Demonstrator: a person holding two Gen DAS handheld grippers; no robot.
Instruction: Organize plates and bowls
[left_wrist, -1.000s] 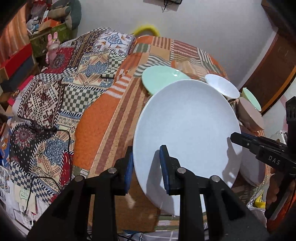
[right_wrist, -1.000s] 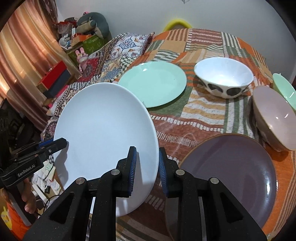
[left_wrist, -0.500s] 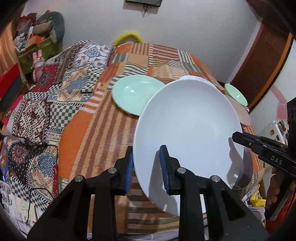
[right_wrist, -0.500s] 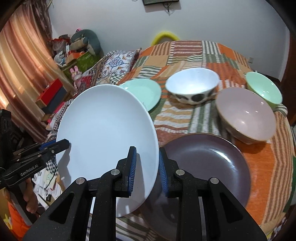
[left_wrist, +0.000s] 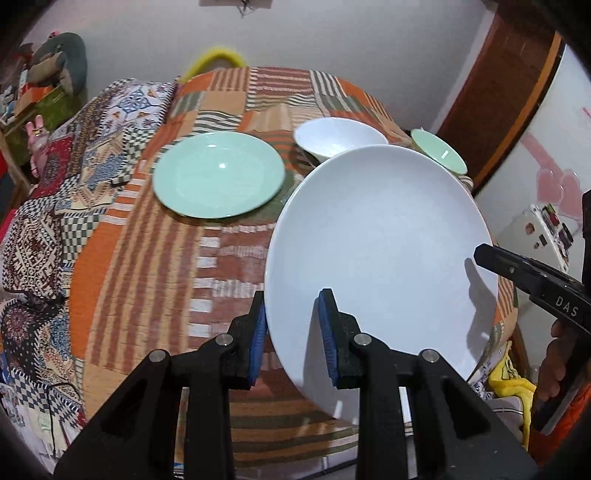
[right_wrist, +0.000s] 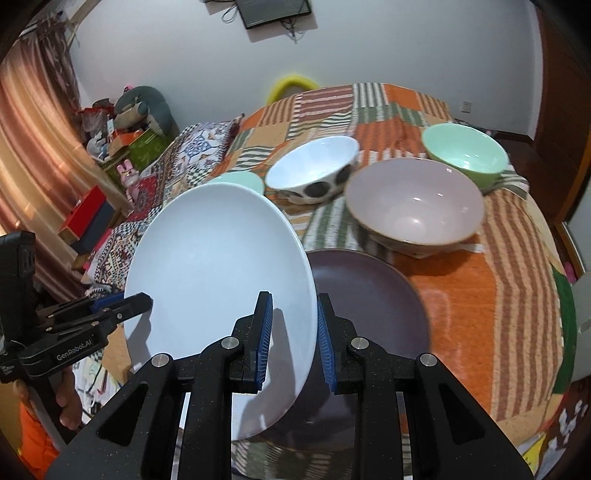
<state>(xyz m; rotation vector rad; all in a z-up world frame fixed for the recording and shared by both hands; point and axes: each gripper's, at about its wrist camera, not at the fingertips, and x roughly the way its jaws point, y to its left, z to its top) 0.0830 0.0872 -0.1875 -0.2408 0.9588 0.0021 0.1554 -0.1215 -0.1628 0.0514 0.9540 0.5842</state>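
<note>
left wrist view: the left gripper (left_wrist: 291, 332) has its blue-padded jaws closed to a narrow gap on the near left rim of the large round white plate (left_wrist: 380, 258), one pad under the edge and one on top. the plate is lifted and tilted above the orange striped patchwork tablecloth (left_wrist: 155, 258). the right gripper (left_wrist: 480, 254) reaches in from the right and pinches the plate's right rim. beyond the plate, a flat mint green plate (left_wrist: 218, 179) lies far left on the cloth, a white bowl (left_wrist: 332, 142) sits behind the white plate's far edge, and a mint green bowl (left_wrist: 439, 155) is far right. compared with a second ago, the green plate shows fully clear of the white plate and more of the cloth is in sight.

right wrist view: the right gripper (right_wrist: 295, 332) is clamped nearly shut on the white plate's (right_wrist: 218, 288) near right rim. the left gripper (right_wrist: 144, 302) grips the opposite rim at left. a dark purple round plate (right_wrist: 369, 306) lies on the cloth beneath and right of it. further off stand a white bowl with black dots (right_wrist: 314, 177), a pale pink bowl (right_wrist: 413, 206) and the mint green bowl (right_wrist: 465, 153). earlier the purple plate lay wholly right of the white one; now the white plate overlaps its left edge.
</note>
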